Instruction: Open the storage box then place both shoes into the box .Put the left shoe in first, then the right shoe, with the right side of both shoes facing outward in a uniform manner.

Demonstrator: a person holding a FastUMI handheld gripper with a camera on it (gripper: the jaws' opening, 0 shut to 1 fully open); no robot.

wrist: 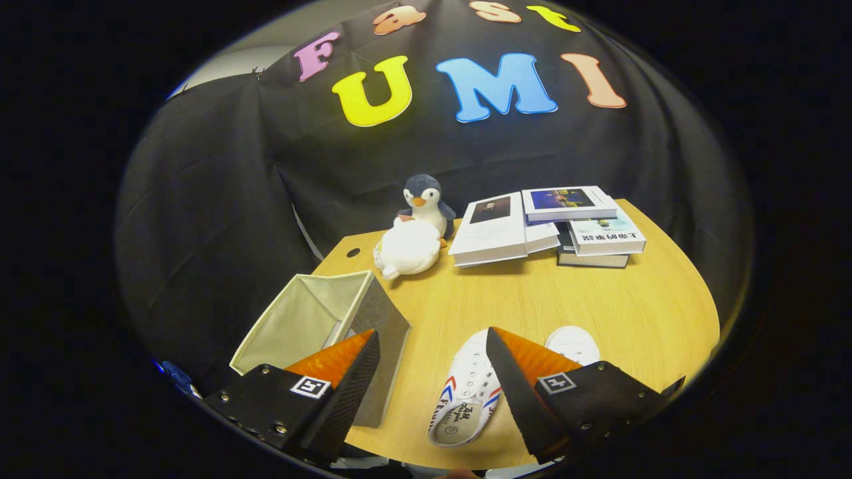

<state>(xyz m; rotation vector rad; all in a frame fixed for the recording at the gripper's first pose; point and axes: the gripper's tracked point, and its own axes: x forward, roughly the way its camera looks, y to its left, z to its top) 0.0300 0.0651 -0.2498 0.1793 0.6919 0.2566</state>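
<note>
A grey fabric storage box (313, 319) stands open on the wooden table (599, 313), just behind my left finger (346, 379). A white shoe (466, 396) with red and blue stripes lies on the table between my fingers, close to the right finger (516, 392), its opening facing up. A second white shoe (574, 344) shows its toe beyond the right finger; the rest is hidden. My gripper (432, 336) is open, held above the table, with nothing between its fingers.
A penguin plush (426, 199) and a white plush (407, 247) sit at the back of the table. Several books (546, 226) are stacked at the back right. A small hole (353, 253) marks the table's back left corner.
</note>
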